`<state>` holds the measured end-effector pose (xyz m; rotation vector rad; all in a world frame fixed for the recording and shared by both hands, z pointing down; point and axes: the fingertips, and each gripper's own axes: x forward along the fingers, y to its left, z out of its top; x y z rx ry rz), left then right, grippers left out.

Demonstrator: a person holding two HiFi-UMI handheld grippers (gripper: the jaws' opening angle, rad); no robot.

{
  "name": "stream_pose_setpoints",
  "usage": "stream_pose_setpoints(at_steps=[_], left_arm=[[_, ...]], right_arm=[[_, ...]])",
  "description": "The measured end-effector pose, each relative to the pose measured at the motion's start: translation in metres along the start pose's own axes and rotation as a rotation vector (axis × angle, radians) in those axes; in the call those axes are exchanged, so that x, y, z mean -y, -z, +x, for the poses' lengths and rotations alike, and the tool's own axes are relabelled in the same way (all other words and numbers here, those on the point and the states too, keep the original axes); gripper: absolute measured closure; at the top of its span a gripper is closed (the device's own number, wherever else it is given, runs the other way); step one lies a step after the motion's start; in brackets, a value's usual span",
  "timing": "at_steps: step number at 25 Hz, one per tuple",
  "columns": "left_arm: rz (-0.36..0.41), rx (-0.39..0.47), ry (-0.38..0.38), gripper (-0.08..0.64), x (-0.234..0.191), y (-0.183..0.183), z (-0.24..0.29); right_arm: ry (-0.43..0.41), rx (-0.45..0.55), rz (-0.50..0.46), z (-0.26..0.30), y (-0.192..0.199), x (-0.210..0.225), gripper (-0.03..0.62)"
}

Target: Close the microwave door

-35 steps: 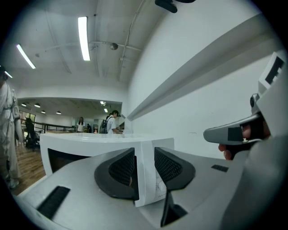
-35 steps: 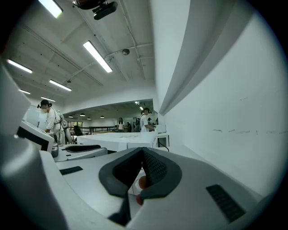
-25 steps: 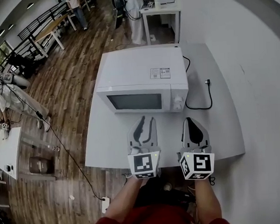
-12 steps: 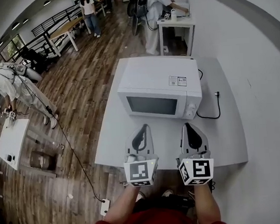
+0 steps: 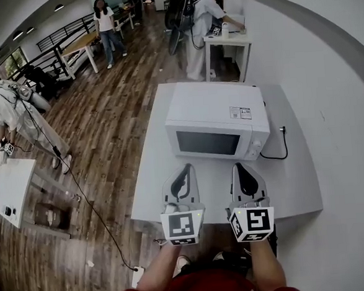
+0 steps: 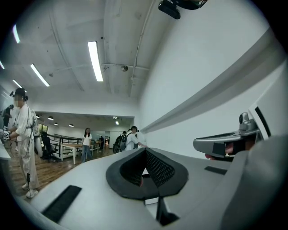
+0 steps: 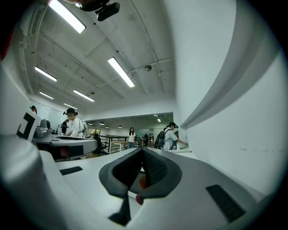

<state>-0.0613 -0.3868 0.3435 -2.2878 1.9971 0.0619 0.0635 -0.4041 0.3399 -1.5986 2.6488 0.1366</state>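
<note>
**Microwave door looks shut; both claws hang back, closed and empty**

The left claw (image 5: 186, 168) and right claw (image 5: 241, 165) each have their tips together on nothing, side by side over the near part of the desk (image 5: 297, 186). The microwave (image 5: 216, 105) stands ahead of both and apart from them, its door (image 5: 208, 142) seemingly flush with the front. If a last press is wanted, I would nudge the door edge beside the knobs, ahead of the right claw, straight and lightly so the microwave does not slide.
</note>
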Motion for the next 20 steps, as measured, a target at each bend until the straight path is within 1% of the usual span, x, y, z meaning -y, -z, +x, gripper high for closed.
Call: stream_pose_setpoints(at_steps=[8, 20], left_arm=[[-0.001, 0.003, 0.019, 0.534, -0.012, -0.003, -0.004], [0.009, 0.003, 0.036, 0.534, -0.01, -0.003, -0.004]], right_arm=[[0.007, 0.008, -0.027, 0.004, -0.009, -0.018, 0.568], [0.009, 0.001, -0.043, 0.003, -0.007, -0.019, 0.568]])
